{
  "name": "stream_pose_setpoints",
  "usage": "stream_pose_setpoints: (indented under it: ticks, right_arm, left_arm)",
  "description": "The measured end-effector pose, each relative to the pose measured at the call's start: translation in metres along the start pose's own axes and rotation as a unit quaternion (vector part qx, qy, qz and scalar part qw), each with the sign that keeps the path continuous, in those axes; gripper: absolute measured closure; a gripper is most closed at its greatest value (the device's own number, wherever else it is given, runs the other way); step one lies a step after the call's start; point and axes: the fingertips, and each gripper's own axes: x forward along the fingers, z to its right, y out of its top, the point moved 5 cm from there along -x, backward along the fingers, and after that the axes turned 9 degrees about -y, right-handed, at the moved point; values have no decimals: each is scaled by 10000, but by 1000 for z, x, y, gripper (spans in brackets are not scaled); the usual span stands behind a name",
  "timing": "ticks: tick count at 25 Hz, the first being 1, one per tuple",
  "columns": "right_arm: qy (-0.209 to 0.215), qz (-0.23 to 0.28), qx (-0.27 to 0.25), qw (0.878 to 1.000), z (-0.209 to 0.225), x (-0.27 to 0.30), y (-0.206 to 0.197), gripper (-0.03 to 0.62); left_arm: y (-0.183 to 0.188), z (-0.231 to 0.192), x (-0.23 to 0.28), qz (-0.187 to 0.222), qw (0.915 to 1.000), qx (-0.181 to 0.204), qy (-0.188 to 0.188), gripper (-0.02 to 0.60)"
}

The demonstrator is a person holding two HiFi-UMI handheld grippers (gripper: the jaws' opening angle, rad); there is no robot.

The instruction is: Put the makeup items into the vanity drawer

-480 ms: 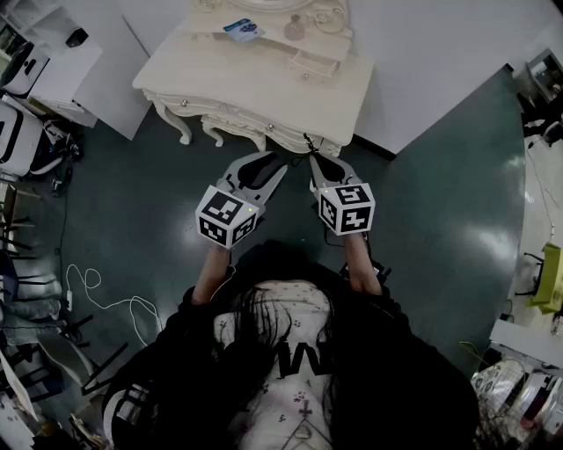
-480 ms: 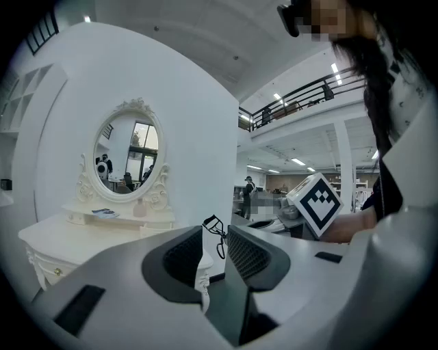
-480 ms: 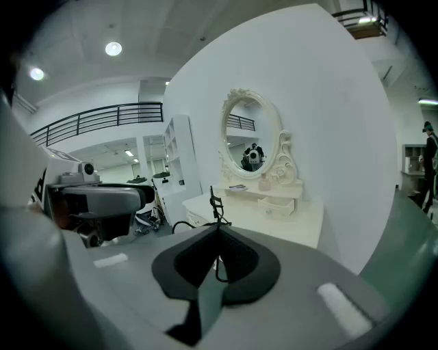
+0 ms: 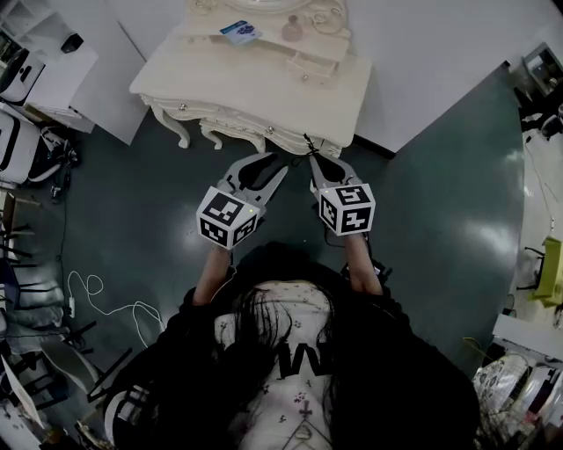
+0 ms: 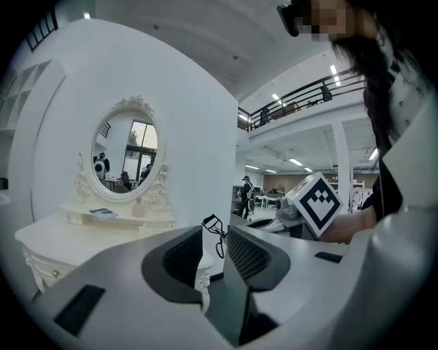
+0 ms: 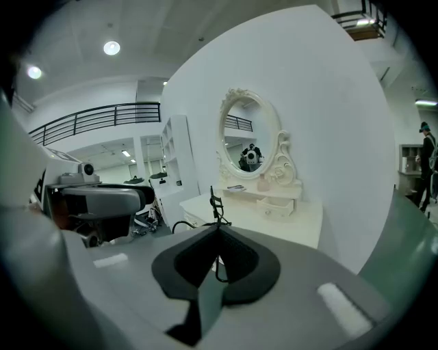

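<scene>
In the head view the cream vanity (image 4: 255, 83) stands ahead of both grippers. On its top a small drawer (image 4: 315, 63) sits pulled out a little. My right gripper (image 4: 313, 160) is shut on a black eyelash curler (image 4: 308, 144), which sticks up past the fingertips toward the vanity's front edge. The right gripper view shows the curler (image 6: 215, 204) clamped between the closed pads, with the small drawer (image 6: 277, 204) beyond it. My left gripper (image 4: 271, 167) hangs beside the right one, open and empty. Its jaws (image 5: 213, 249) stand apart, and the curler (image 5: 217, 234) shows past them.
On the vanity's raised shelf lie a blue packet (image 4: 242, 31), a small bottle (image 4: 293, 29) and a looped chain (image 4: 327, 18), under an oval mirror (image 5: 126, 156). Dark green floor lies around the vanity. A white cabinet (image 4: 53, 70) stands left, with cables (image 4: 106, 303) on the floor.
The head view has shifted slightly, so the vanity sits a touch higher. Both grippers keep the same pose and the curler stays clamped.
</scene>
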Motion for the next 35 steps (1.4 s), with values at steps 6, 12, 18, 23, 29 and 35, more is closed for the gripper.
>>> stream_pose_setpoints:
  ticks: [6, 12, 18, 23, 29, 35]
  right_arm:
    - [-29, -66, 91, 9999, -5, 9, -4, 579]
    - [-62, -78, 181, 9998, -17, 21, -4, 579]
    - [-176, -93, 325, 9993, -30, 28, -10, 579]
    - [-224, -178, 343, 9990, -38, 32, -17, 579]
    - [-306, -248, 371, 9985, -28, 39, -20, 579]
    - [-230, -280, 358, 9987, -10, 58, -11, 579]
  left_arm:
    - [-3, -11, -4, -20, 10000, 6, -48, 466]
    - [-4, -26, -14, -35, 9999, 38, -93, 466]
    - [-12, -37, -28, -199, 9996, 121, -170, 466]
    - [-21, -45, -35, -245, 9995, 53, -186, 466]
    - [-24, -50, -23, -254, 9992, 3, -296, 466]
    - [-18, -70, -4, -256, 9995, -35, -173, 466]
